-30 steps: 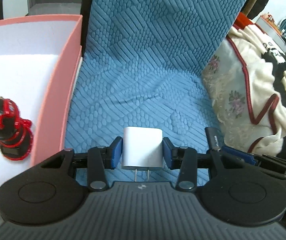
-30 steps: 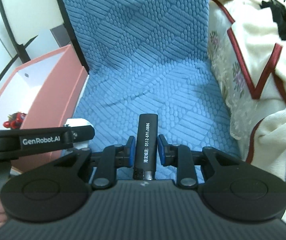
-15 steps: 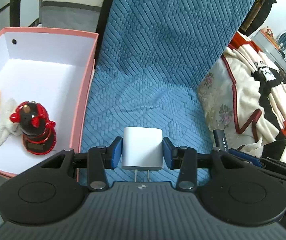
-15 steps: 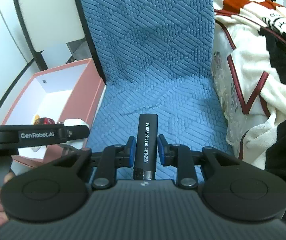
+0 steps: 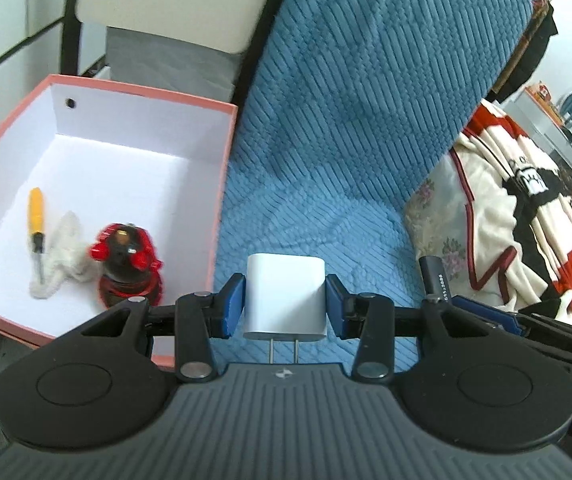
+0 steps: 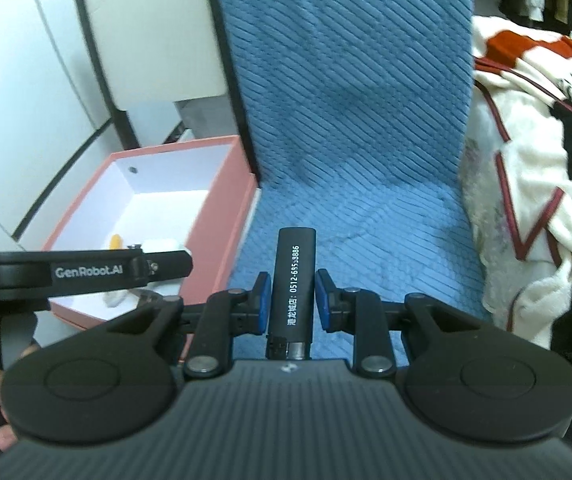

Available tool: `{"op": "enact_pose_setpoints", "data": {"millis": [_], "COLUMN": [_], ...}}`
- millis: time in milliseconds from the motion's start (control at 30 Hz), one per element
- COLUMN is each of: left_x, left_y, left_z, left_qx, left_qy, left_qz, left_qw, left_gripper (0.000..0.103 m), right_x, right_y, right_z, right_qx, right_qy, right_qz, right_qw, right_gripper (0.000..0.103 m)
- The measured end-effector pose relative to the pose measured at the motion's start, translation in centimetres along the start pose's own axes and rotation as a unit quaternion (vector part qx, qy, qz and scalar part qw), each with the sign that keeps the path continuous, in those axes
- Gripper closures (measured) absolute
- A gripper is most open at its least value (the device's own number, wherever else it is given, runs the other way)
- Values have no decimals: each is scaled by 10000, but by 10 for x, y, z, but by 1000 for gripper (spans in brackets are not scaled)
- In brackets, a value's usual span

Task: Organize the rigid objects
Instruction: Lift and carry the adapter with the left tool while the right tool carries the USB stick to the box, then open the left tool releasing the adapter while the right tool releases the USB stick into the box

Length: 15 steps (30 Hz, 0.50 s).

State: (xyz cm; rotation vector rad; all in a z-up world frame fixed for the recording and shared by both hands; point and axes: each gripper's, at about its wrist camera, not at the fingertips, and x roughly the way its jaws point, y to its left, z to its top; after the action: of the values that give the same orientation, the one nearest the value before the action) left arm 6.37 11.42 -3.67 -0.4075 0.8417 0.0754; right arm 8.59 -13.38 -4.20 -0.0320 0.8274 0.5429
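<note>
Left gripper clamped white charger, right gripper clamped black lighter; both likely bound for pink box at 10 o'clock.

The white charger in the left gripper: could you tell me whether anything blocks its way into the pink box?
Nothing visible does. The white charger, clamped in the left gripper, has only the box's low pink wall between it and the white floor. The red figurine stands just inside.
</note>
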Motion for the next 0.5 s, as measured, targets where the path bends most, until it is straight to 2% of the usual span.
{"op": "enact_pose_setpoints", "data": {"millis": [500], "left_x": [-64], "left_y": [85], "left_z": [17], "left_qx": [-445], "left_qy": [-333], "left_qz": [458], "left_qw": [9974], "left_gripper": [54], "right_x": [8], "right_y": [90], "right_z": [12], "right_qx": [-584], "right_qy": [13], "right_qz": [775], "right_qw": [9953], "right_gripper": [76]}}
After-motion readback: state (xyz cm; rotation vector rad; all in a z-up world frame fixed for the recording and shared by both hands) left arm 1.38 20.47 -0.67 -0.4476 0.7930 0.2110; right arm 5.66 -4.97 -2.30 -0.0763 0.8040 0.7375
